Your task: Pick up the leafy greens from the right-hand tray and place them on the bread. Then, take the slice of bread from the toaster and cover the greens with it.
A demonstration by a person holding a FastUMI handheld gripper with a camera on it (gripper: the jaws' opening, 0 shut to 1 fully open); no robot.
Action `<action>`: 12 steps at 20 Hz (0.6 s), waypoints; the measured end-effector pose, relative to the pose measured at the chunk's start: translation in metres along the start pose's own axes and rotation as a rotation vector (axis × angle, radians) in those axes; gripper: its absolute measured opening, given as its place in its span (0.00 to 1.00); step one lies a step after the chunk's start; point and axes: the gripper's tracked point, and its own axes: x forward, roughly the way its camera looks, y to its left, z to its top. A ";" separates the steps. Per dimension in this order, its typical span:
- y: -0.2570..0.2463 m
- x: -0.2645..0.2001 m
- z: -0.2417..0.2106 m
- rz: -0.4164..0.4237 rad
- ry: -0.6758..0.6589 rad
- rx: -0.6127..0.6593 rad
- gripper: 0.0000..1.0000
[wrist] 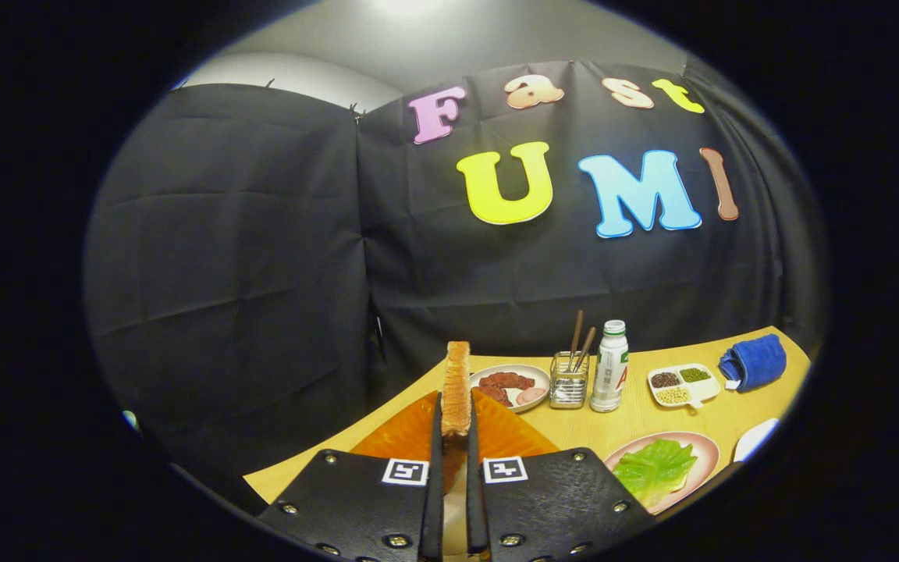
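While the tongs [456, 425] grip an upright bread slice [456, 388], the bottle [609, 367] label stays unreadable on the surface [574, 428].

Two textured plates are seen on the gripper [456, 437] — each edged with bright screws, each marked by a square black-and-white tag.

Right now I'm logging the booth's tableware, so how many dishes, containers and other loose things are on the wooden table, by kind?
Plates and trays: 5 (orange plate, meat plate, pink plate of green leaves, white divided tray, white dish)
Clear chopstick holder: 1
White bottle: 1
Blue cloth: 1
Toast slice, gripped in the tool: 1
Total: 9
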 end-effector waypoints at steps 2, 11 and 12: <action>-0.021 -0.009 0.013 -0.036 -0.036 -0.004 0.11; -0.145 -0.041 0.017 -0.272 -0.050 0.026 0.12; -0.161 -0.046 0.014 -0.302 -0.044 0.026 0.12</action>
